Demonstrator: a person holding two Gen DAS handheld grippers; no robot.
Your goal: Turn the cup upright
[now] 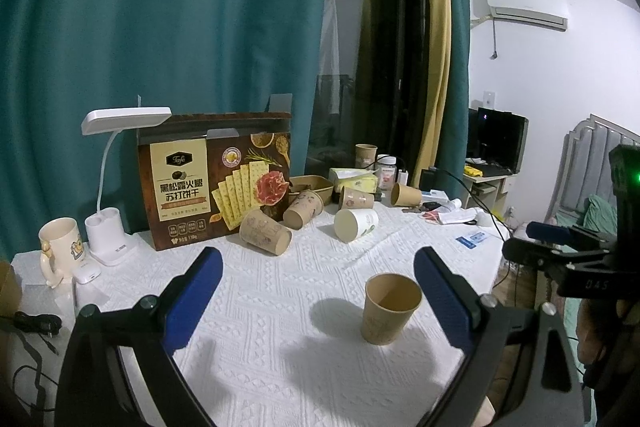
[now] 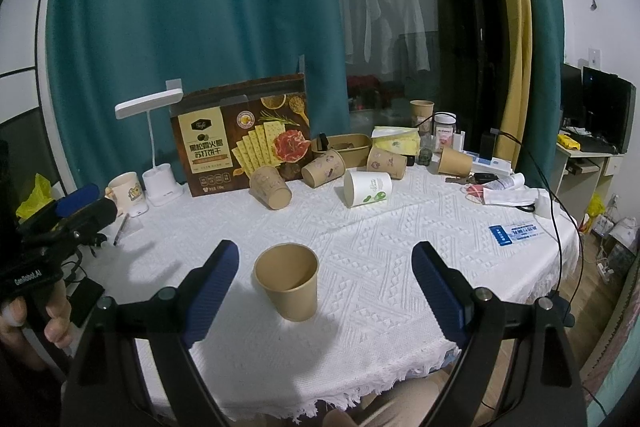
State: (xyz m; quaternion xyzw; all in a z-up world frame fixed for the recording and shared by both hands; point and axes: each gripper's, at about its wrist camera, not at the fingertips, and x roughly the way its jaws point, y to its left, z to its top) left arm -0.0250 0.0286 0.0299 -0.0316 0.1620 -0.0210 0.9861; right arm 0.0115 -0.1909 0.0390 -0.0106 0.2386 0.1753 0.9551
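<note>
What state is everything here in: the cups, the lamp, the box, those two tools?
Near cup: upright, empty.
White cup: on its side.
Four brown cups behind: on their sides.
Lamp: off.
Box: standing, top open.
Left gripper: open.
Right gripper: open.

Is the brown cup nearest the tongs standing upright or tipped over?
Upright: the brown cup stands on its base on the cloth, open mouth up, apparently empty.

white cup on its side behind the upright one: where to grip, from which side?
Grip the white cup across its side wall, around mid-body, coming from the near side. It lies on its side with its open mouth toward the left, so the round wall is exposed. The right gripper is open and probably better placed.
</note>
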